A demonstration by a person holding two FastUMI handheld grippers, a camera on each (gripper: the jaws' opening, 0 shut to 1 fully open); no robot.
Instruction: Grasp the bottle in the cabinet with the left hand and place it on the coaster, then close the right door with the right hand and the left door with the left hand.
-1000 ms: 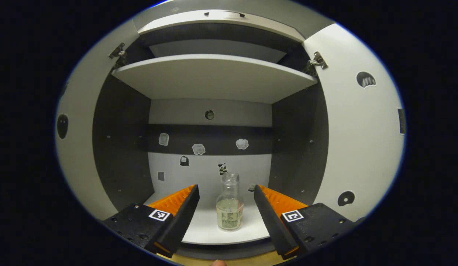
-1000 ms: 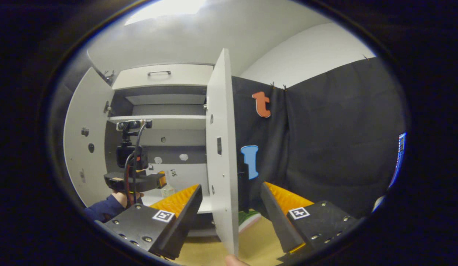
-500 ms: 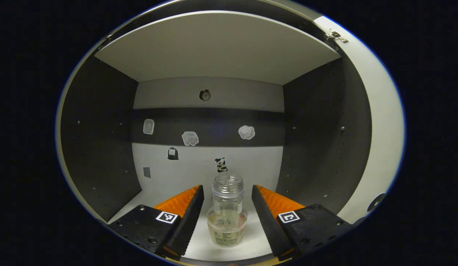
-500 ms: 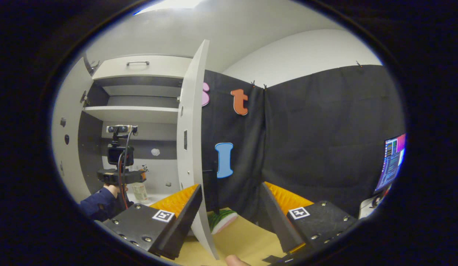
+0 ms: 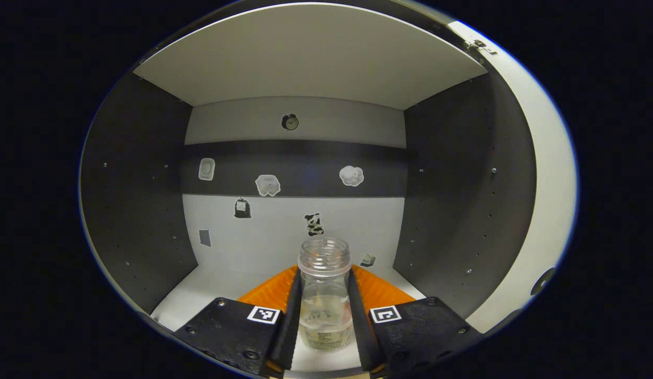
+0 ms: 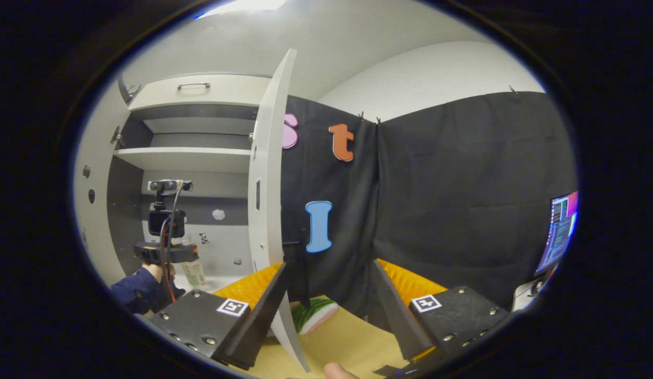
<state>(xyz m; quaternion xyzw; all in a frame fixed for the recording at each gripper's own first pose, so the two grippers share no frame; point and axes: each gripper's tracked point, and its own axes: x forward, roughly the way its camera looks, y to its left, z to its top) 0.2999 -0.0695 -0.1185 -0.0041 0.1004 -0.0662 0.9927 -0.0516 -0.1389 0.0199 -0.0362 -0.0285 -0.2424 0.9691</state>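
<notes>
Left gripper is inside the lower cabinet bay, fingers pressed against both sides of the bottle — clenched on it just below the neck. Bottle upright, uncapped, pale liquid in the lower part, base apparently on the shelf floor; lift not evident. The right gripper view gives the same grasp from farther off: the left gripper, in a sleeved hand, has the bottle at its front.

Right gripper — fingers spread wide, nothing between them, idle in front of the right door. The door's edge stands just ahead of its left finger; contact cannot be told.

Progress, as judged: grasp made, nothing else done. Left to do: carry the bottle out and set it on the coaster, presumably the green-edged piece on the tan table ahead of the right gripper; then shut the right door, then the left door. Both doors stand open.
</notes>
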